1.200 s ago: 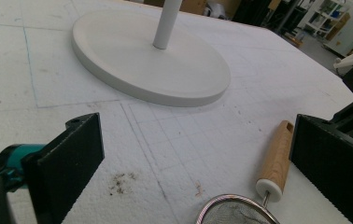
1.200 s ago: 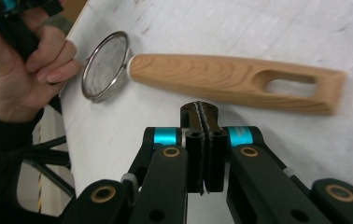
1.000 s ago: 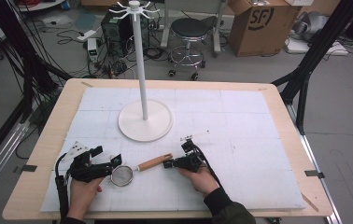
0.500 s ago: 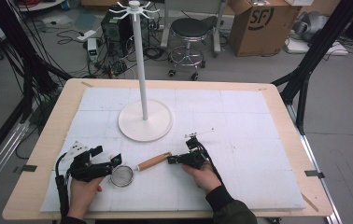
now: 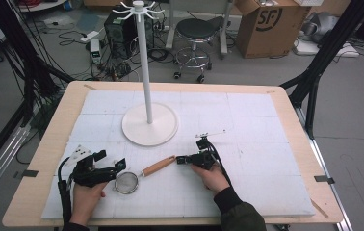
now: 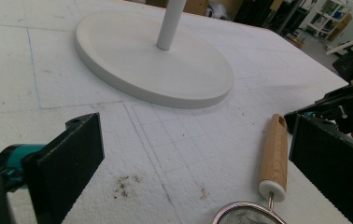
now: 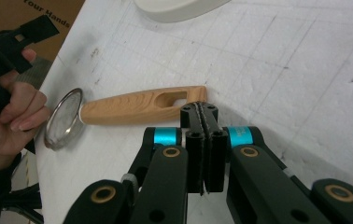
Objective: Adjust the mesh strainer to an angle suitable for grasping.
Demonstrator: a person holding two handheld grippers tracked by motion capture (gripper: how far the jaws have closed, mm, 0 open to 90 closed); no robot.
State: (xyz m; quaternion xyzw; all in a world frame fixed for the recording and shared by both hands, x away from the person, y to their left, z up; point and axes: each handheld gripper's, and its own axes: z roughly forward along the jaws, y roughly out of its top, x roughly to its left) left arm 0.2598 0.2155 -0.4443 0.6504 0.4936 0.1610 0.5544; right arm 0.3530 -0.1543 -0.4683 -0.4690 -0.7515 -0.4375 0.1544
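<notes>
Light, rigid strainer (image 5: 144,174) near table's (image 5: 45,159) front edge: wooden handle best pinched midway, mesh fragile. Right gripper (image 7: 198,108) pressed together, empty; left gripper (image 6: 188,163) spread.

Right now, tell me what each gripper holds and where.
Nothing is held. The right gripper is shut empty beside the strainer handle's end; the left gripper is open over its mesh end.

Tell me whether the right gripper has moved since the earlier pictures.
Yes, slightly. In the high view the right gripper has shifted a little right, away from the white round stand base, its jaws shut by the wooden strainer handle.
</notes>
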